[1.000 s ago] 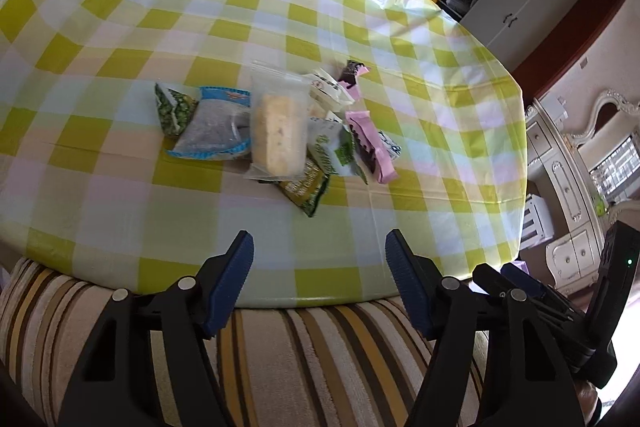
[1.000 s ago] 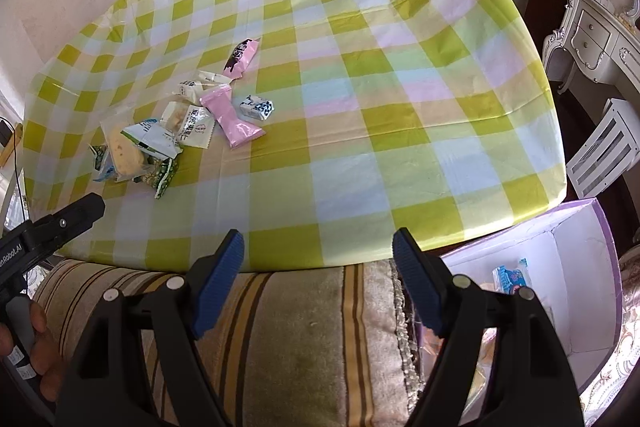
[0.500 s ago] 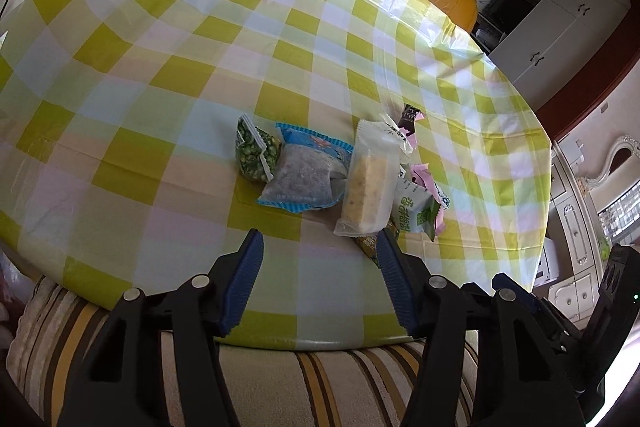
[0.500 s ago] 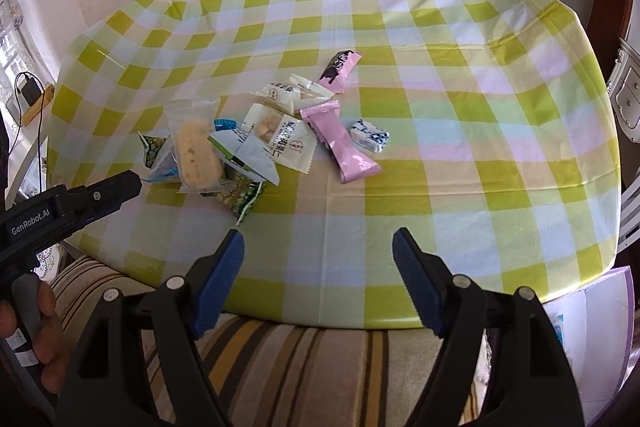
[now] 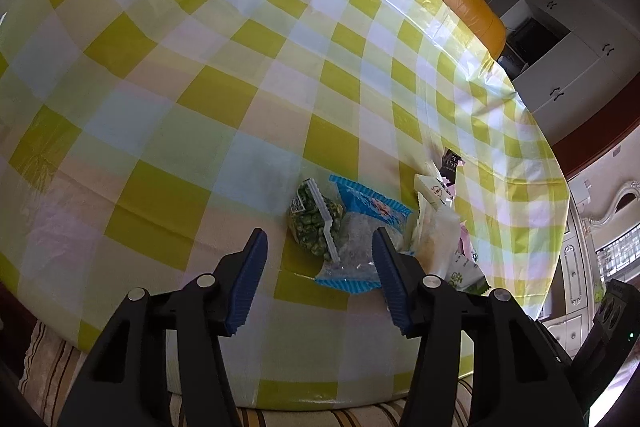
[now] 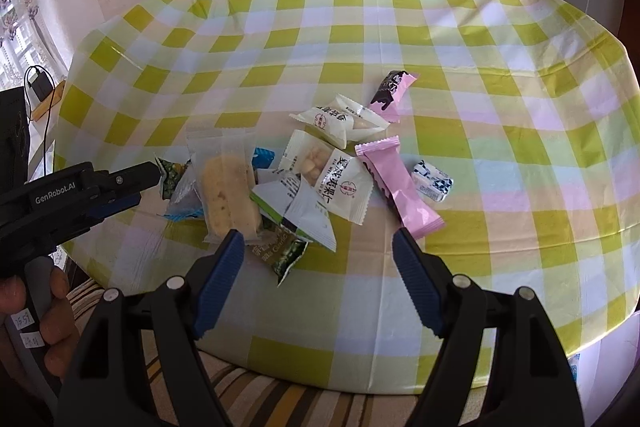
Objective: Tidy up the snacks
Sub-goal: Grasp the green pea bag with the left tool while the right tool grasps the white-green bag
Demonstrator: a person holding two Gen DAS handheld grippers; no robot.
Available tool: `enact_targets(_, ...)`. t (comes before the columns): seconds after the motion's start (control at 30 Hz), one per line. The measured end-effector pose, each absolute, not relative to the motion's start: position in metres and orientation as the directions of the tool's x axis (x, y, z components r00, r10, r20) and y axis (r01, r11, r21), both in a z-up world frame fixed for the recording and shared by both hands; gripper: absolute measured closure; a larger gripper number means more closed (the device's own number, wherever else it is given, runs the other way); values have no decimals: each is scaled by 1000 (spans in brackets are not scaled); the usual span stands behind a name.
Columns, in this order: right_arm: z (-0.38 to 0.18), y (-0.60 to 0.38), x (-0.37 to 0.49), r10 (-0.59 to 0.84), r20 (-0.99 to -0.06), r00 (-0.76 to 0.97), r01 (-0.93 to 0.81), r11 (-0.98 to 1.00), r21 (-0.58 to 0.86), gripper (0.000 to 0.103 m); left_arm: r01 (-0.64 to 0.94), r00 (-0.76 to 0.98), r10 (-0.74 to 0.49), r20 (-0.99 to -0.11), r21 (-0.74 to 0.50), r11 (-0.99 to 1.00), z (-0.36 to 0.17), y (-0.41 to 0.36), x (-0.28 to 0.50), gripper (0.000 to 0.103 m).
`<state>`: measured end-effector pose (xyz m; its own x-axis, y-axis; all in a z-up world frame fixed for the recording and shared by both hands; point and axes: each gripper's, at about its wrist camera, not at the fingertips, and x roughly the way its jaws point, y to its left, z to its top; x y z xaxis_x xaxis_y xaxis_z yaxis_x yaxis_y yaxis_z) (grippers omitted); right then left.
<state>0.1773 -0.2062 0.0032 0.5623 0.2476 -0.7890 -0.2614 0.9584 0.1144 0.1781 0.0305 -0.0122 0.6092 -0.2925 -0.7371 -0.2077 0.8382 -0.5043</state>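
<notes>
Both grippers tilt down over the yellow-green checked tabletop (image 6: 480, 39). The left gripper (image 5: 320, 283) is closing its fingers, nothing pinched, the green pea packet (image 5: 314, 227) just beyond them. The right gripper (image 6: 318, 283) has fingers spread, empty. Two pink wrappers (image 6: 400, 183) lie centre-right in the snack pile.

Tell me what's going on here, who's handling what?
A person holds a gripper in each hand over a pile of snack packets on a checked tablecloth. The left gripper points at the green pea packet and blue-edged packet, its fingers closing with nothing between them yet. The right gripper hangs open near the clear cake packet and pink bar. Nothing is held.
</notes>
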Motion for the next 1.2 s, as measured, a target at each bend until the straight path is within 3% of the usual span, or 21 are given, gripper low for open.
enact_targets(0.2, -2, -199, 193, 274, -790, 548, -278, 951, 137, 29, -223, 588, -316, -745, -525, 822, -25, 36, 195, 52)
enact_targets(0.47, -11, -195, 211, 305, -799, 518, -291, 941, 171, 40, -220, 571, -344, -746, -543, 811, -36, 37, 207, 59)
enact_targets(0.7, -19, -192, 222, 329, -809, 487, -304, 932, 197, 61, -196, 571, -360, -737, -549, 812, -37, 34, 210, 68)
enact_targets(1.2, -12, -199, 212, 314, -780, 540, -291, 940, 177, 62, -218, 624, -312, -716, -543, 811, -33, 40, 199, 76)
